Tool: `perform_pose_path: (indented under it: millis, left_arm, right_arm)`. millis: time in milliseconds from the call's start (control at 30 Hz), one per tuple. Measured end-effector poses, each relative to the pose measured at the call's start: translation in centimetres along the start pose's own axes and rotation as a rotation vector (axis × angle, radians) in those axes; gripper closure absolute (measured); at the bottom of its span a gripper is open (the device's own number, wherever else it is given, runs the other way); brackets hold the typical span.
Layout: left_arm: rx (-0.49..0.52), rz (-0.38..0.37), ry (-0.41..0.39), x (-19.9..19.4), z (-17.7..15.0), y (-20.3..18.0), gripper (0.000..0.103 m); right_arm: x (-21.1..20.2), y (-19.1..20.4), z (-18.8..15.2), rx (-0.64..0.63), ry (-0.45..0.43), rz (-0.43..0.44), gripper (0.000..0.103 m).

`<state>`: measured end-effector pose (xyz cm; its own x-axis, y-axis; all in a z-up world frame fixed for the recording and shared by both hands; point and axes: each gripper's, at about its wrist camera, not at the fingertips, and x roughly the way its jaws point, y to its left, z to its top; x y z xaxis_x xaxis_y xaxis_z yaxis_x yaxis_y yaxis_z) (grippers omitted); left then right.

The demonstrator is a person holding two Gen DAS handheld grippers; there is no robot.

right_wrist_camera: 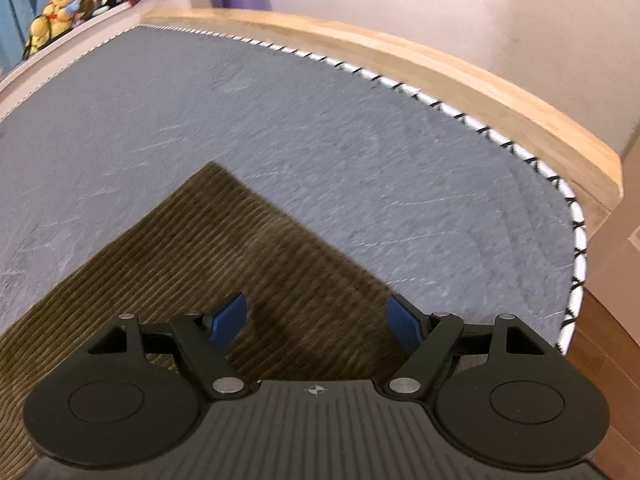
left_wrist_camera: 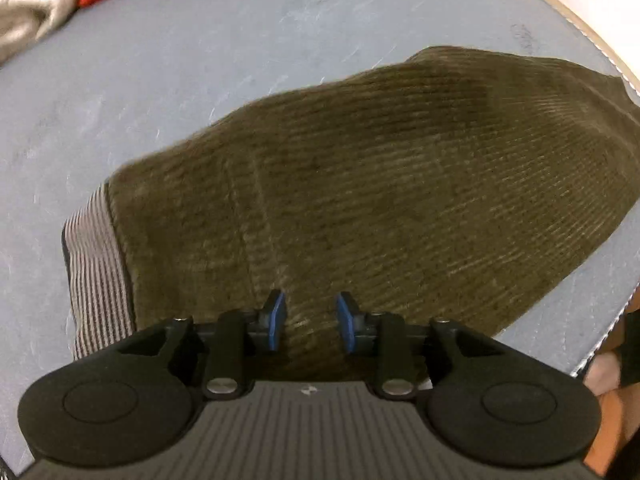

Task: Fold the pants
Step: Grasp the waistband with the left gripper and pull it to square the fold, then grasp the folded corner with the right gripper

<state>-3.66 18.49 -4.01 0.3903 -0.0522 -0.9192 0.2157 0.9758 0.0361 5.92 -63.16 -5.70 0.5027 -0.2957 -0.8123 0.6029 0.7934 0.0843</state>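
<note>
On the grey mat [right_wrist_camera: 304, 152]: olive corduroy pants [left_wrist_camera: 360, 184], folded, striped waistband [left_wrist_camera: 96, 264] at one end. Left gripper [left_wrist_camera: 310, 322] directly over the cloth, jaws narrow, a ridge of corduroy between the blue pads, no clear pinch. Right gripper [right_wrist_camera: 320, 324] above a corner, jaws wide, gripping nothing. Beyond, wooden edge [right_wrist_camera: 440, 76], stuffed toys [right_wrist_camera: 68, 4].

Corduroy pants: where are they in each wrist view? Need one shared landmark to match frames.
Left wrist: olive corduroy pants fill the centre and right, striped waistband at lower left, under the left gripper.
Right wrist: a corner of them takes the lower left, under the right gripper.
Shared landmark: the grey mat with its white stitched edge.
</note>
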Motion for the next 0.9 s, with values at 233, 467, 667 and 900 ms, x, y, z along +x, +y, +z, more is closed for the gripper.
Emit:
perform_pose_path:
  millis: [233, 467, 667, 900]
  left_arm:
    - [-0.096, 0.075, -0.138, -2.8, 2.7, -1.9, 0.044]
    - [-0.09, 0.078, -0.454, -5.1, 7.0, -7.6, 0.031]
    - [0.006, 0.083, -0.635, -4.2, 9.3, -14.5, 0.02]
    - [0.092, 0.036, -0.605, -0.6, 12.1, -18.7, 0.016]
  right_arm:
    - [0.3, -3.1, 0.8, 0.092, -0.028, 0.032, 0.022]
    - [-0.1, -5.6, 1.4, 0.157, -0.091, 0.098, 0.018]
    - [0.0, -5.9, 1.1, 0.062, -0.112, 0.188, 0.011]
    - [2.4, -6.7, -0.4, 0.029, 0.009, 0.232, 0.006]
